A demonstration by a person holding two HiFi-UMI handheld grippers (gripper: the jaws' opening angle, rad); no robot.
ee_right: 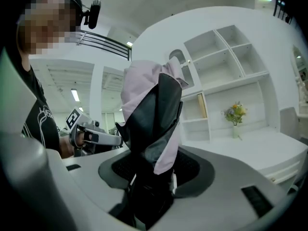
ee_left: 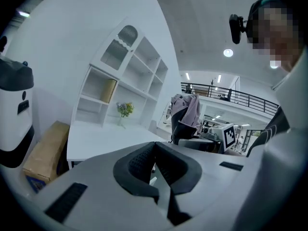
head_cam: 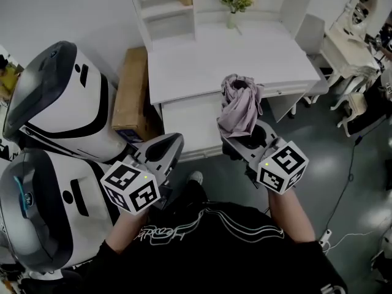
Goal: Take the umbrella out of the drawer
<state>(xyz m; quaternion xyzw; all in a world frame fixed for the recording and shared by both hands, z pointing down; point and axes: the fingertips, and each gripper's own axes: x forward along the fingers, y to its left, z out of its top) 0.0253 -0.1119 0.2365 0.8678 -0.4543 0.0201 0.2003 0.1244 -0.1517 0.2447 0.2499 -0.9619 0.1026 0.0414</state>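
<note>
The folded umbrella (head_cam: pixel 240 106), lilac-pink cloth with black parts, stands upright in my right gripper (head_cam: pixel 248 141), whose jaws are shut on its lower end. In the right gripper view the umbrella (ee_right: pixel 151 114) rises straight out of the right gripper (ee_right: pixel 151 177) and hides most of the pads. It hangs above the floor in front of the white desk (head_cam: pixel 202 60). My left gripper (head_cam: pixel 165 147) is held to the left of it, apart from it. The left gripper (ee_left: pixel 155 165) is shut, with nothing between its pads. From there the umbrella (ee_left: pixel 188 112) shows at the right.
A cardboard box (head_cam: pixel 131 94) leans beside the desk's left end. Two large white-and-black machines (head_cam: pixel 61 103) crowd the left side. A vase of flowers (head_cam: pixel 236 2) and a shelf unit (head_cam: pixel 162 8) stand at the desk's back. A white dressing table (head_cam: pixel 355 35) stands at the far right.
</note>
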